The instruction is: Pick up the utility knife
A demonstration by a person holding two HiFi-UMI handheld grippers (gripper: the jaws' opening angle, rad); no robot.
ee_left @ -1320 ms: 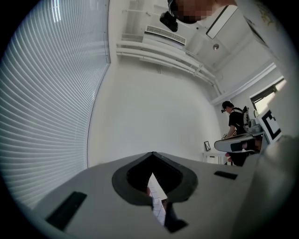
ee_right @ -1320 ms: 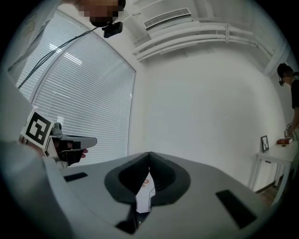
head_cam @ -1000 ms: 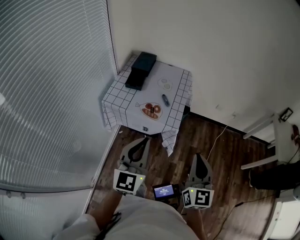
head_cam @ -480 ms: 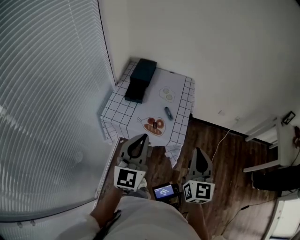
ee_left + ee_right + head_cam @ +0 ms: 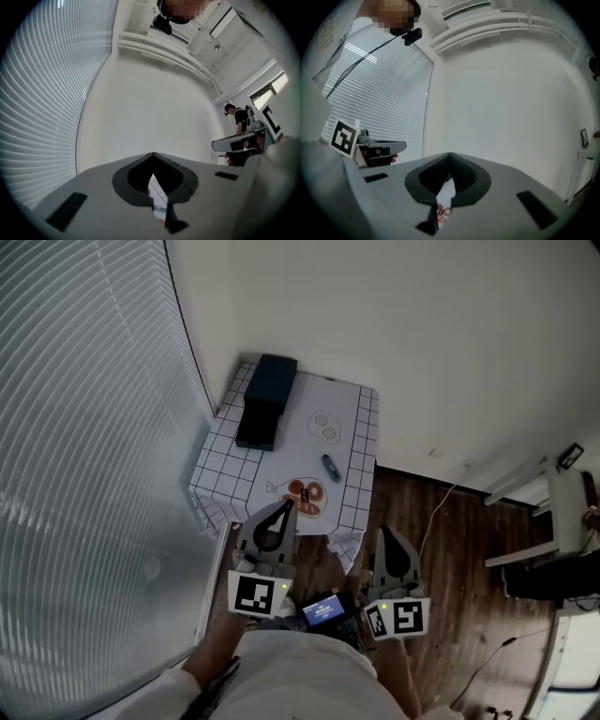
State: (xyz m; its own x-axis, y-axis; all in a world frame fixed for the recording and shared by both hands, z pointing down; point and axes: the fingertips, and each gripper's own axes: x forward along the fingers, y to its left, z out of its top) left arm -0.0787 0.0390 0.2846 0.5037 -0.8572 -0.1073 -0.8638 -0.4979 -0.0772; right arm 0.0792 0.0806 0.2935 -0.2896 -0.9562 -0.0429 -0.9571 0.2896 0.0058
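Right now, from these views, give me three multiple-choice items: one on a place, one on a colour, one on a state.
1. Where is the utility knife?
A) on the floor
B) on the tablecloth, right of the dark box in the head view
C) between a gripper's jaws

2. What does the tablecloth look like?
A) white with a dark grid
B) plain red
C) green stripes

3. What state is the right hand-held gripper in?
A) shut on the knife
B) wide open
C) shut, empty

Answers:
1 B: the knife lies on the cloth, apart from both grippers.
2 A: the grid lines show across the cloth's top and overhang.
3 C: its jaws meet at the tips with nothing held.
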